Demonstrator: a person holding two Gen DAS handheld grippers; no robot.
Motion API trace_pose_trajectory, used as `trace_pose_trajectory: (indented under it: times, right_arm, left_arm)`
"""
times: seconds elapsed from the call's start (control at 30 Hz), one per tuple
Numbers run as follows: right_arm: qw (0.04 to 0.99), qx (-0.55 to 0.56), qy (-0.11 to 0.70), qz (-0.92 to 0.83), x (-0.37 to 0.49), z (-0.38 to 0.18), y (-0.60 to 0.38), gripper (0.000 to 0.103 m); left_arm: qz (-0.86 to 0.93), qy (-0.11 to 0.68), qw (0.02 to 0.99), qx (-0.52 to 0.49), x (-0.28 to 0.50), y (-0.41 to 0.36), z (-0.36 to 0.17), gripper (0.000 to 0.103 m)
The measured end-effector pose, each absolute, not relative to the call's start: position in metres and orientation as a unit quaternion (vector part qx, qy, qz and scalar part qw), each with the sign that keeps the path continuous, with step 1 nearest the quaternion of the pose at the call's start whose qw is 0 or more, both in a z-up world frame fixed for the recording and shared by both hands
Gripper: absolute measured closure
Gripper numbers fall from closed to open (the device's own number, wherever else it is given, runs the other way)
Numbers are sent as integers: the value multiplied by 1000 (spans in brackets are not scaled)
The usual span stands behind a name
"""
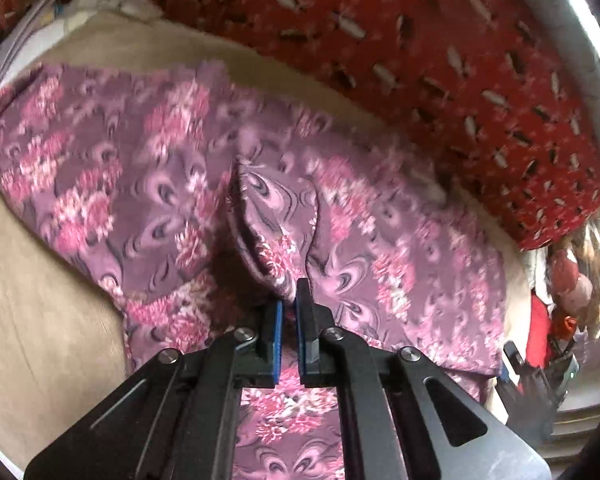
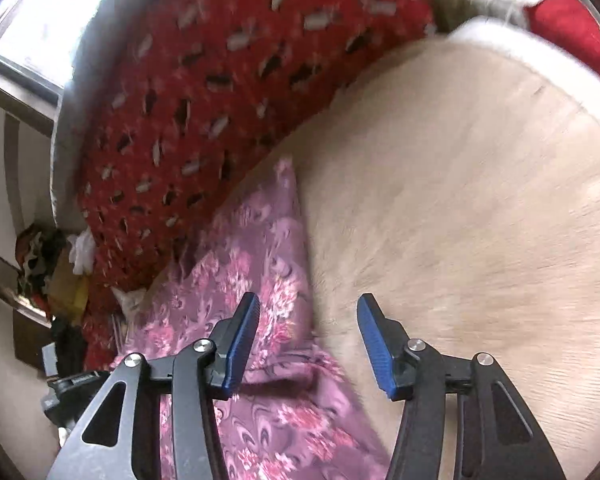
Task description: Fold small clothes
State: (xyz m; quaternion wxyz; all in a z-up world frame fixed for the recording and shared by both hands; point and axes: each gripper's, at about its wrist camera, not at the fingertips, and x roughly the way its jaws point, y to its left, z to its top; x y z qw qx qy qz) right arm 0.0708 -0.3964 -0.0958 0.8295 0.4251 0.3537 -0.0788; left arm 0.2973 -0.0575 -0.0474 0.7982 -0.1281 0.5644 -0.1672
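Black fingers with blue pads of the left gripper [image 1: 289, 300] are nearest the lens, pinched together on a raised fold of the purple flowered garment [image 1: 160, 168]. Behind them the beige bed surface [image 1: 32, 280] carries everything. Along its far edge lies the red patterned blanket [image 1: 460, 60]. Spread flat on the beige surface, the garment reaches close to that blanket. Over the garment's right edge hovers the right gripper [image 2: 306, 328], jaws wide apart and holding nothing; one finger is above the cloth, the other above bare beige [image 2: 480, 200]
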Motion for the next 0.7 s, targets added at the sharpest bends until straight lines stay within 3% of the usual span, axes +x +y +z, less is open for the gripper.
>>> trace_pose_trajectory:
  times: [0.03, 0.07, 0.17, 0.23, 0.3, 0.33, 0.37, 0.43, 0.5, 0.7]
  right_arm:
    - [828, 424, 360, -70, 77, -98, -393, 59]
    - [834, 414, 360, -68, 81, -96, -389, 90]
    - [871, 376, 300, -99, 67, -73, -383, 96]
    - [866, 377, 307, -116, 63, -79, -390, 96]
    - [835, 389, 368, -124, 67, -100, -399, 96]
    - [832, 390, 372, -130, 62, -101, -401, 100]
    - [840, 386, 360, -130, 57, -95, -400, 90]
    - [863, 361, 325, -135, 49, -74, -391, 89]
    - [877, 347, 311, -117, 56, -57, -375, 89]
    - [885, 287, 364, -44, 110, -53, -302, 86]
  left_arm:
    - [-168, 566, 797, -127, 296, -59, -51, 99]
    - [-169, 566, 798, -125, 295, -60, -54, 99]
    - [-173, 575, 794, -95, 291, -65, -65, 98]
    - [-181, 586, 786, -80, 290, -62, -73, 95]
    - [-197, 588, 778, -97, 286, -50, -71, 95]
    - [-210, 580, 778, -119, 282, -40, -66, 95]
    - [-222, 568, 781, -137, 279, -33, -61, 95]
    - [-230, 549, 789, -151, 278, -29, -49, 95]
    - [-231, 551, 788, -148, 285, -41, -48, 87]
    - [-201, 593, 770, -123, 309, -68, -90, 85]
